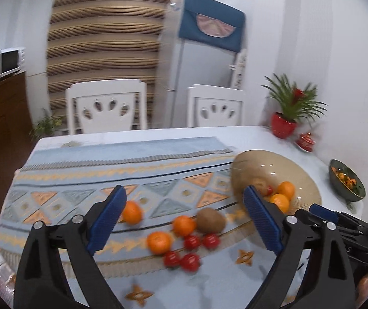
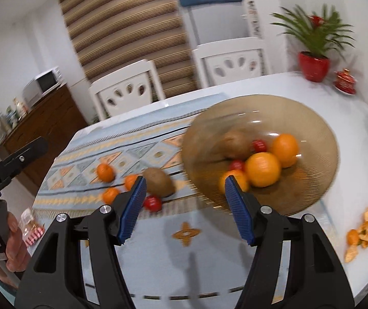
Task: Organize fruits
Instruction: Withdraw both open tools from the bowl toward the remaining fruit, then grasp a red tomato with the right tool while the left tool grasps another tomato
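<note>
Between the spread fingers of the left tool (image 1: 185, 215), a kiwi (image 1: 211, 220) and loose tomatoes (image 1: 191, 242) were seen. Ahead of the right tool (image 2: 185, 209), likewise held apart and empty, a glass bowl (image 2: 312, 180) was seen.

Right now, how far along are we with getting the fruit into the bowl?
Partway. Done: the glass bowl holds a kiwi, oranges and small red fruits. In hand: nothing; the left gripper and right gripper are both open and empty. Left: on the table runner, a kiwi, three mandarins and four red fruits.
</note>
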